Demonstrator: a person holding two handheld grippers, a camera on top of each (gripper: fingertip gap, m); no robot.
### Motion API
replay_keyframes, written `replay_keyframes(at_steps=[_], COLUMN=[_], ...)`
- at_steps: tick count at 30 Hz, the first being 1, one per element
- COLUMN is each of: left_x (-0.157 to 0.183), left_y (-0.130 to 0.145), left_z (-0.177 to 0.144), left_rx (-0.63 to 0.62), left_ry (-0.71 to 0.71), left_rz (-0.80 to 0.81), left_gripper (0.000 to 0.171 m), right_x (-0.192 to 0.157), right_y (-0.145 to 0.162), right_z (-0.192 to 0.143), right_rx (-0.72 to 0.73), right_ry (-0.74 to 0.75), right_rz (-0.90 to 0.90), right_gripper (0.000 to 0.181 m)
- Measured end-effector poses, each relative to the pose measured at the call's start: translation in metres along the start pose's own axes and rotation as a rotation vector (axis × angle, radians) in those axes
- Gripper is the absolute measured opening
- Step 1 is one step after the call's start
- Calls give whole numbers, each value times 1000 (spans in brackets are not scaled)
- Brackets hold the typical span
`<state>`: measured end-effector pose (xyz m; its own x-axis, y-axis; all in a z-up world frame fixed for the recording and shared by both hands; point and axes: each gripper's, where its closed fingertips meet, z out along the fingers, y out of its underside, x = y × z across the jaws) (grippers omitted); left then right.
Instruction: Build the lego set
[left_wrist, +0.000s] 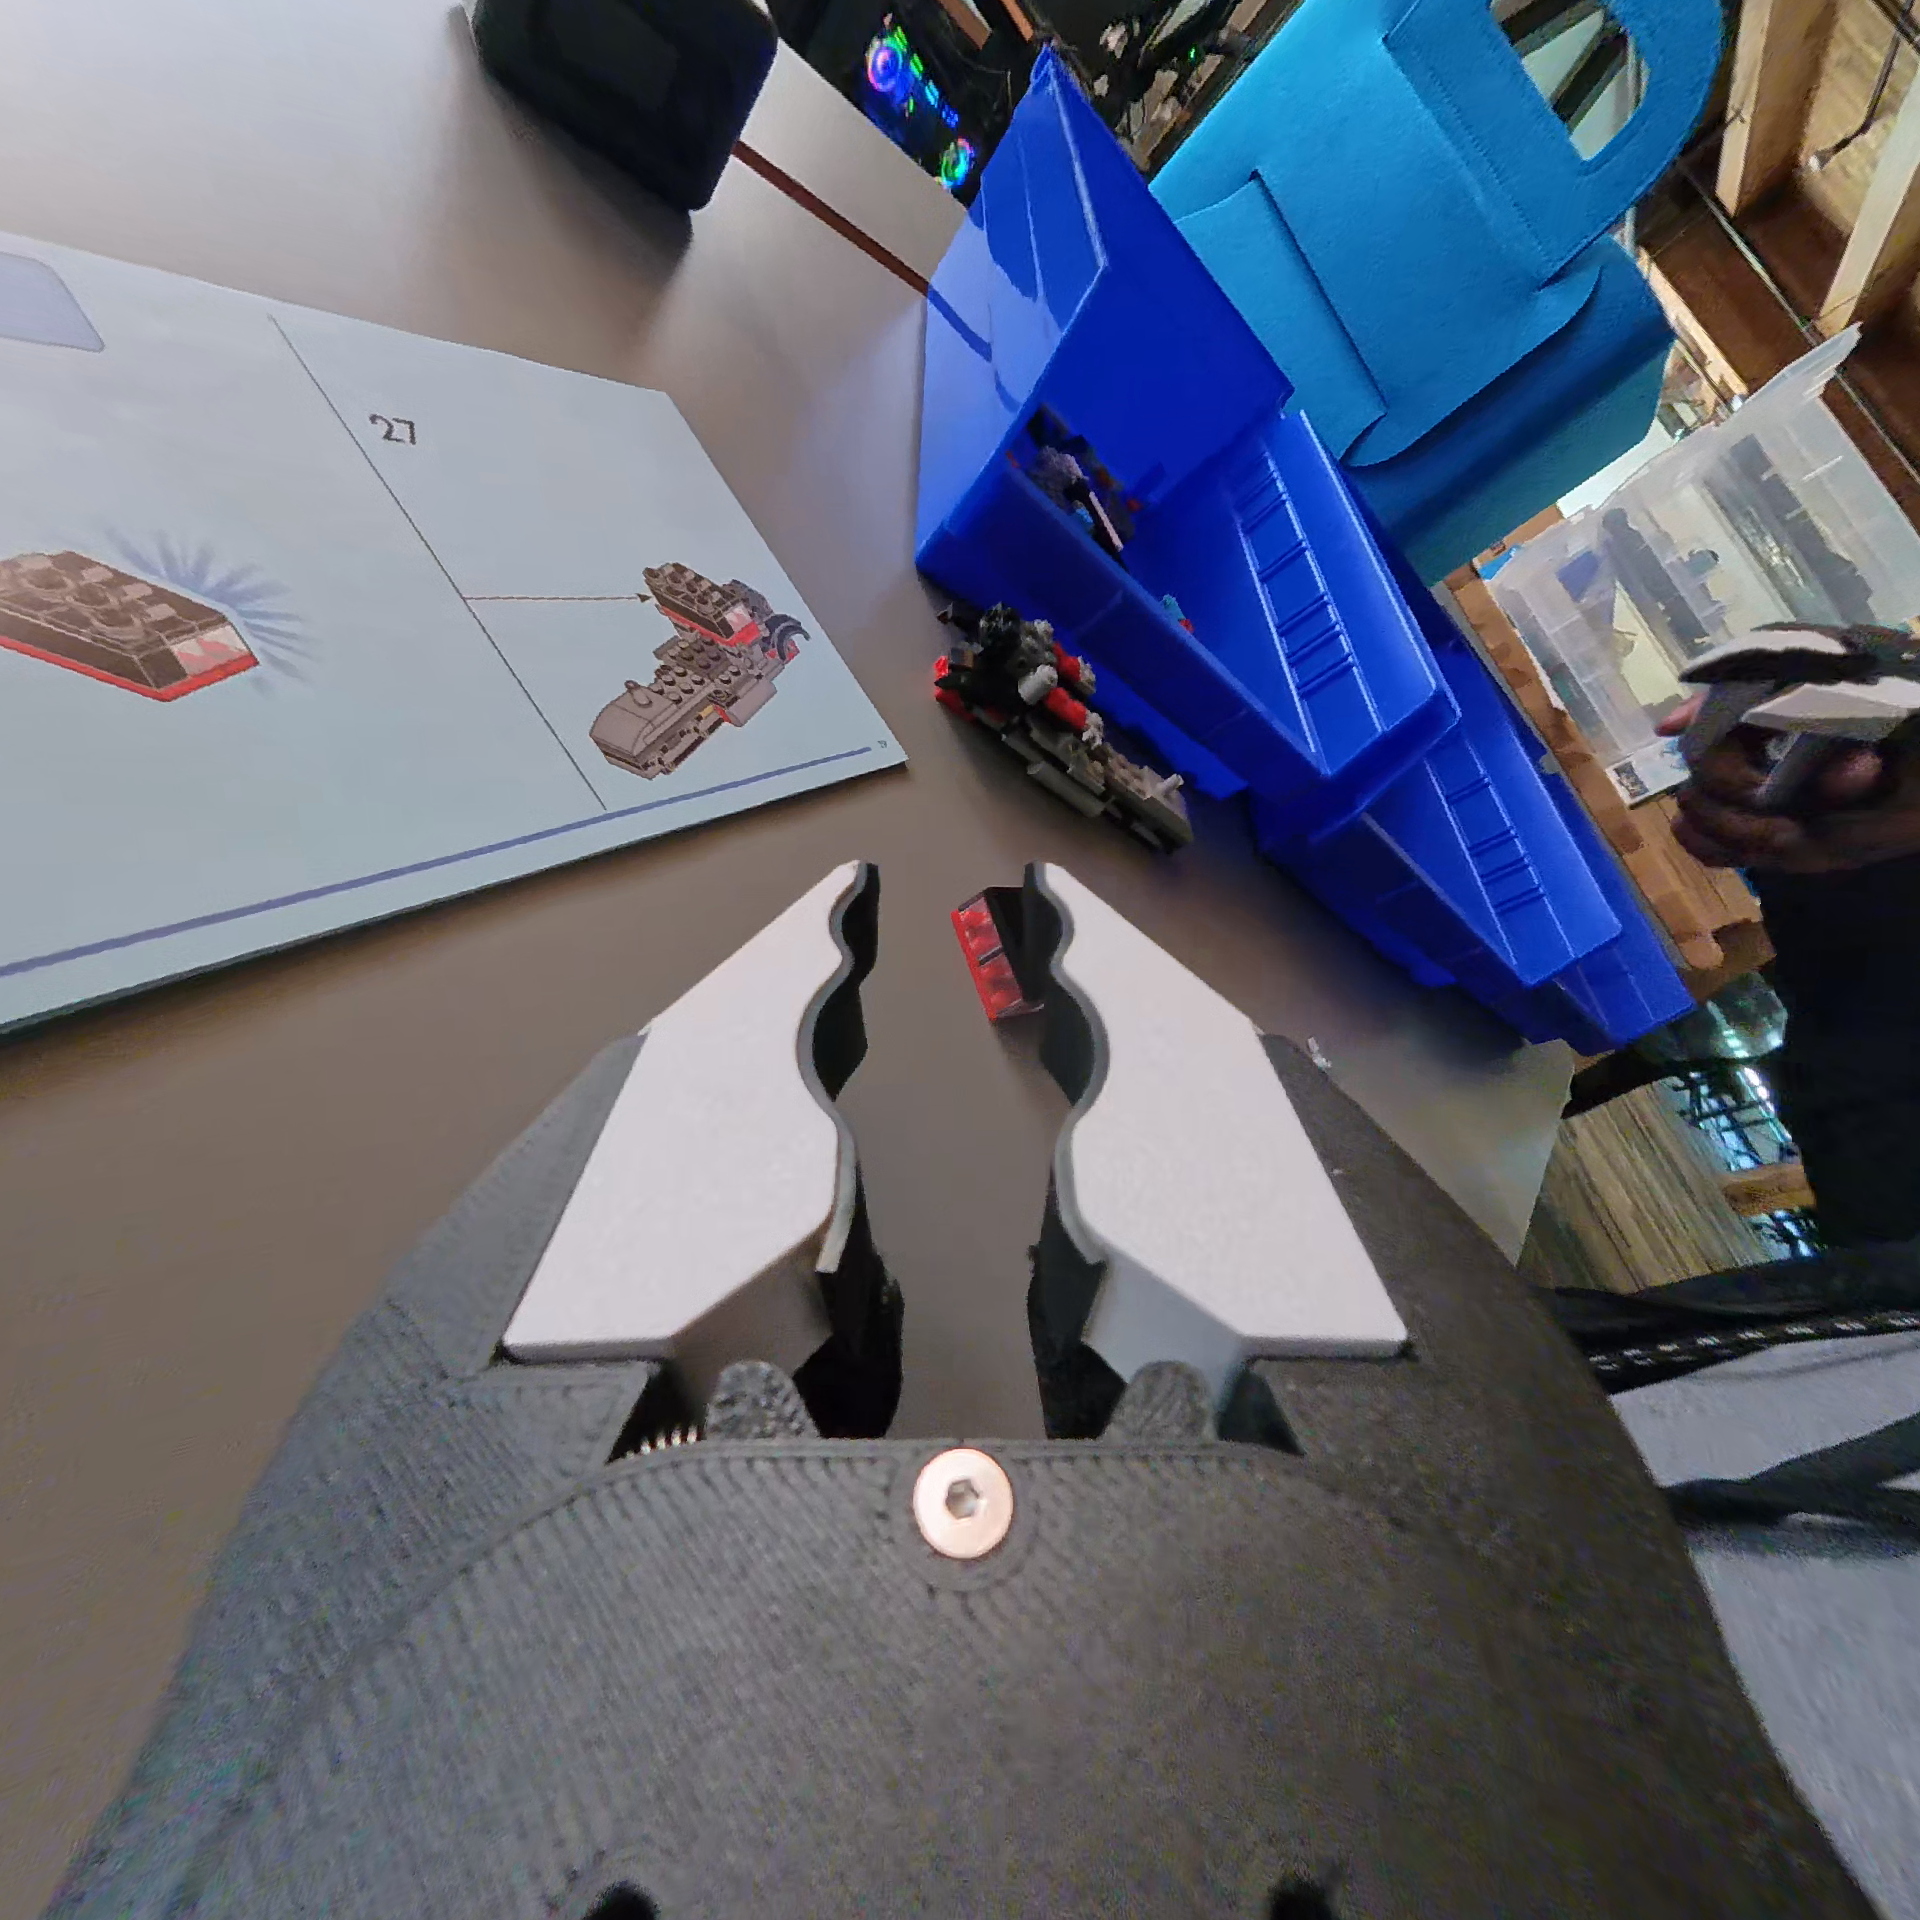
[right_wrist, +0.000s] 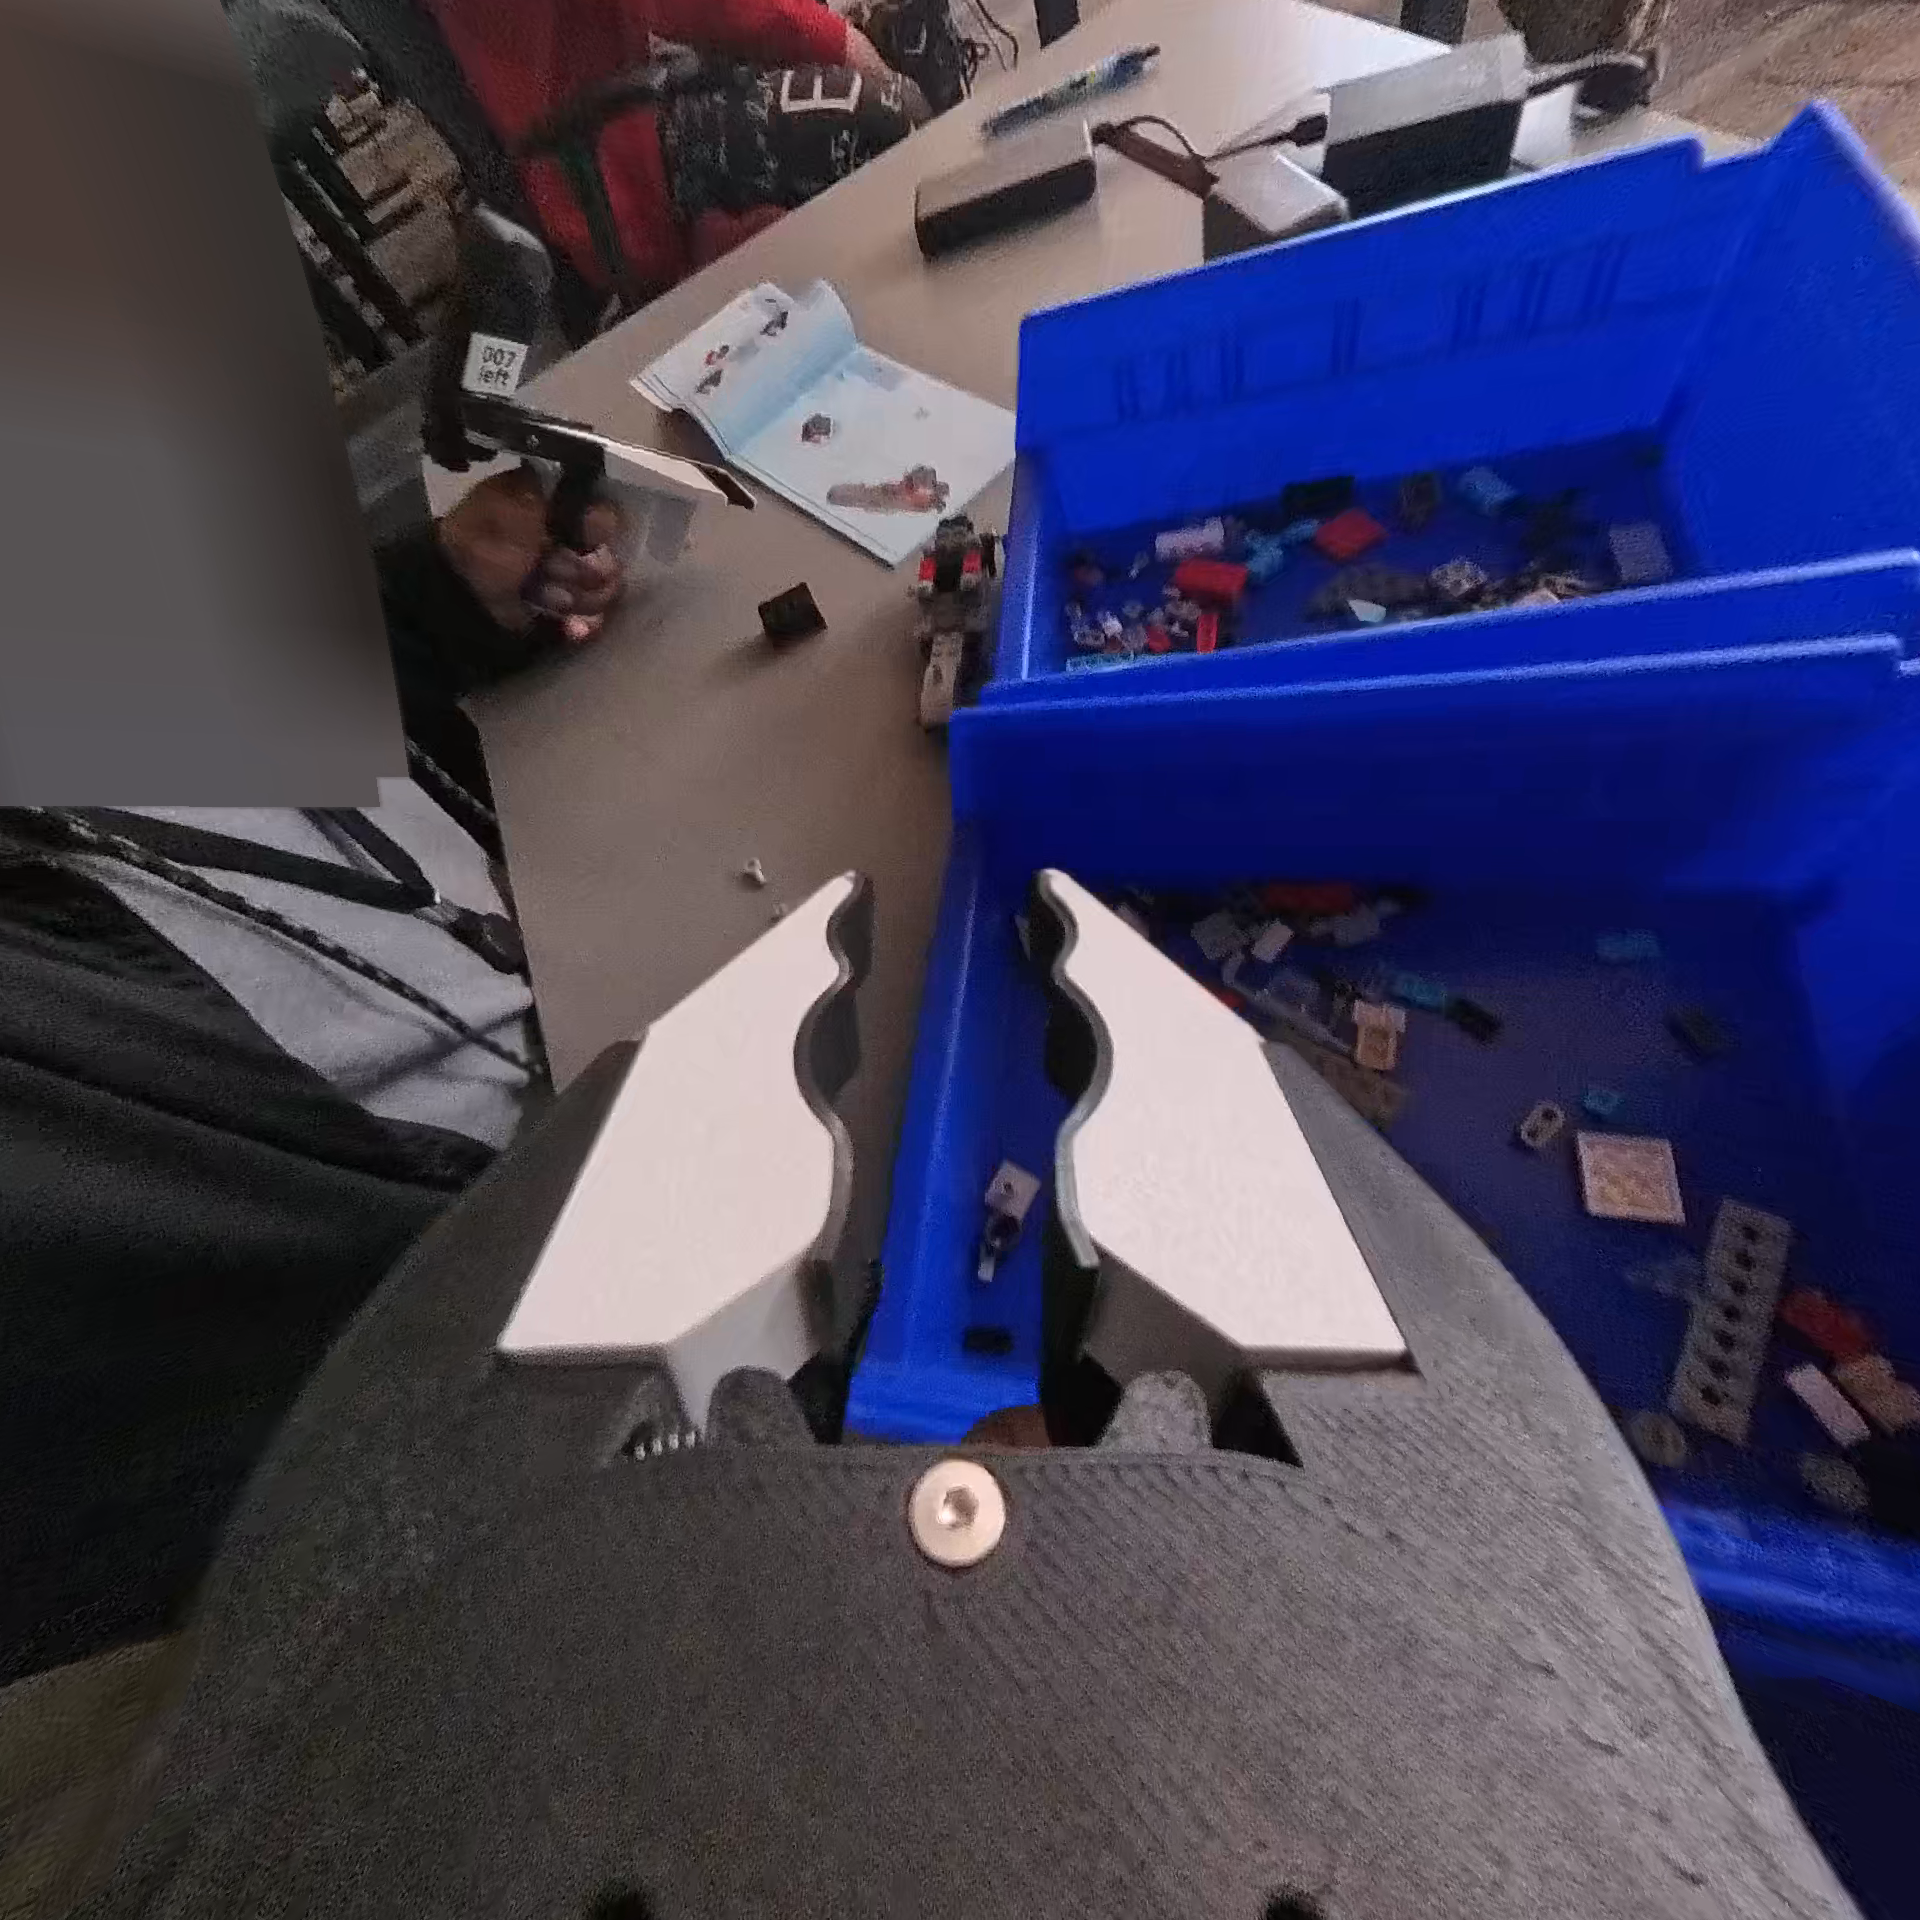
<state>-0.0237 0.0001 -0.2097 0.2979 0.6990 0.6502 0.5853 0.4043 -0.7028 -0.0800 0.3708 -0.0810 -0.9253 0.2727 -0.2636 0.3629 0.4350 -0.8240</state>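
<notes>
My left gripper (left_wrist: 951, 883) is open and low over the grey table (left_wrist: 790, 343). A small black and red brick assembly (left_wrist: 992, 956) lies on the table just inside its right fingertip, partly hidden by that finger and not gripped. It shows as a small dark piece (right_wrist: 792, 611) in the right wrist view. The partly built black, red and grey model (left_wrist: 1060, 717) lies beyond it against the blue bins; it also shows in the right wrist view (right_wrist: 951, 592). My right gripper (right_wrist: 951, 894) is open and empty, straddling the left wall of the near blue bin (right_wrist: 925, 1049).
The open instruction booklet (left_wrist: 364, 623) lies left of the model. The far blue bin (right_wrist: 1351, 343) and the near one hold several loose pieces. A light blue felt bag (left_wrist: 1455, 260) sits behind the bins. A person's hand holds each gripper. Black boxes and cables lie at the table's far end. There is about 40 cm between the tips of the two grippers.
</notes>
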Motion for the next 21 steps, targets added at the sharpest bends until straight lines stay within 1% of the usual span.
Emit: replay_keyframes(at_steps=[4, 9, 13, 21], left_x=[1, 1, 2, 2], left_y=[-3, 1, 3, 0], left_z=[-3, 1, 2, 0], left_rx=[26, -14, -30, -8], left_ry=[6, 20, 32, 24], left_rz=[-1, -9, -18, -5], left_gripper=[28, 29, 29, 29], right_x=[-27, -52, -52, -46], right_y=[5, 18, 22, 21], right_z=[29, 44, 42, 40], right_rx=[27, 65, 71, 76], right_ry=[-10, -8, 7, 12], right_rz=[-28, 4, 39, 49], right_gripper=[32, 31, 31, 31])
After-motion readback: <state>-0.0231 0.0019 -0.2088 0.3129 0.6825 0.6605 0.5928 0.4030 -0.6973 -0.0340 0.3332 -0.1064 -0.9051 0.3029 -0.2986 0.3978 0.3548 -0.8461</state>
